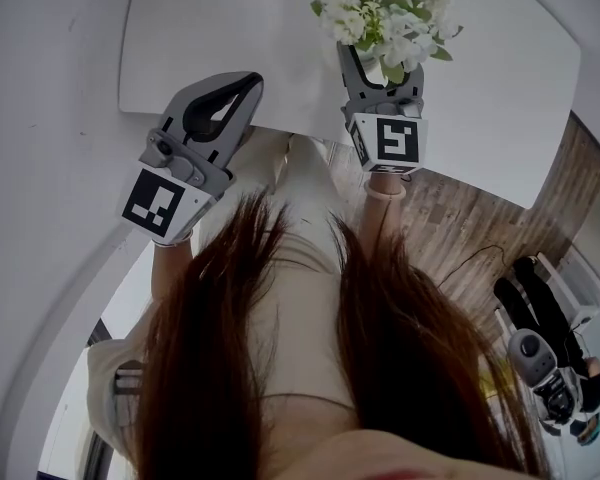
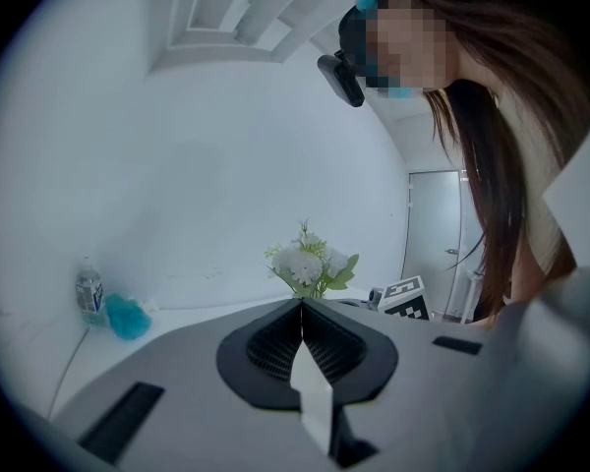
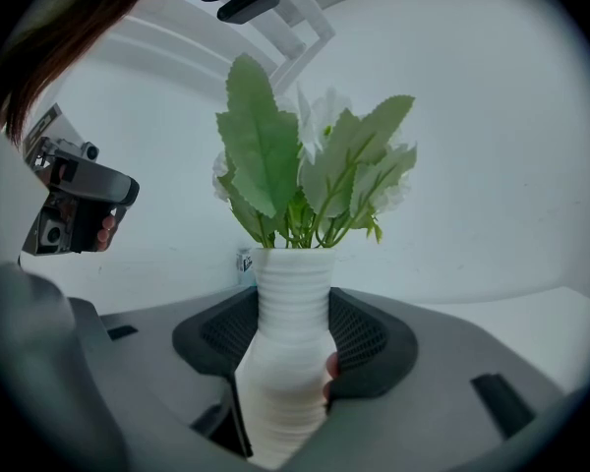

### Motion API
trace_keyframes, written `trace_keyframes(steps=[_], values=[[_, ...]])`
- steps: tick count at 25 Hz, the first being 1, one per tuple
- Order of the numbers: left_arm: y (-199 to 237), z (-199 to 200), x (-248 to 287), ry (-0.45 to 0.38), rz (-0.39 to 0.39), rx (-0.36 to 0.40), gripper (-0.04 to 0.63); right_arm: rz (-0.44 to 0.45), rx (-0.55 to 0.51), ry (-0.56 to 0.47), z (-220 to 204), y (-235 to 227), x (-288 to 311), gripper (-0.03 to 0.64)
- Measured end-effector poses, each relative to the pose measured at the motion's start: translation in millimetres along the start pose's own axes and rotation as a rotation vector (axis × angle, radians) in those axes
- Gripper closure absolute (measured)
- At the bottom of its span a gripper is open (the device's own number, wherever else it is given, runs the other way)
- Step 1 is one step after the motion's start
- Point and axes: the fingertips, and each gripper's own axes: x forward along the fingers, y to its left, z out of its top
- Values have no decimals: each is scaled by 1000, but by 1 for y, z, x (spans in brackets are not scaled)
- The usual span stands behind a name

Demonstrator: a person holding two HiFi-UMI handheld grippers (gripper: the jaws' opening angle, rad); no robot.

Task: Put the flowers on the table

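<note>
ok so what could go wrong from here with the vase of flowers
1. The right gripper clamps the white vase on its ribbed body, with tall flowers above it; it might slip or tip on release.
2. In the head view the vase hangs close to the table's near edge; set down there, it could get knocked off.
3. The left gripper is shut and empty, so it can't readily steady the vase.
</note>
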Motion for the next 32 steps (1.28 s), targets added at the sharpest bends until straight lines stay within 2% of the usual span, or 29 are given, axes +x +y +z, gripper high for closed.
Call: trace_keyframes(steps=[16,32], values=[[7,12,-16,8,38,-11,589,-2,28,-24,8,6,-1,377],[19,3,-8,20,8,-15,589,-15,14,-75,8,4,5,376]])
